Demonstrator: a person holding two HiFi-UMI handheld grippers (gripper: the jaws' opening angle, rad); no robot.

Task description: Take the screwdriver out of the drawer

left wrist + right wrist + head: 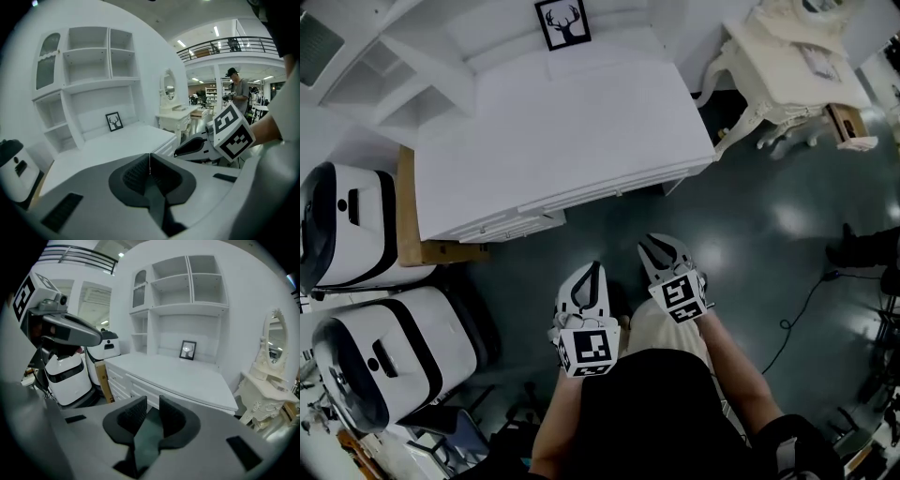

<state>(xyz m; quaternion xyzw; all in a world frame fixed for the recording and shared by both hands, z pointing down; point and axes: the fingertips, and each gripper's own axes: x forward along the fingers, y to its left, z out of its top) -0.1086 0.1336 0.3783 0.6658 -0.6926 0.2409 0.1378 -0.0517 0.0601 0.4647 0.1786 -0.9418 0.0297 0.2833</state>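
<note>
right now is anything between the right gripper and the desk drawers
Nothing visible: only bare floor lies between the right gripper and the desk drawers. The drawers in view look shut, though, and no screwdriver shows, so a closed drawer front probably hides it.

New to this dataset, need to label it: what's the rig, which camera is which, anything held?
No robot: a person holds a two-jaw gripper in each hand. The top-down picture comes from a head camera, showing the left gripper and right gripper before a white desk. The other two come from cameras riding on each gripper. On the desk stands a framed deer picture. Its drawers look closed; no screwdriver shows. Left jaws are together, right jaws apart; nothing is held.
</note>
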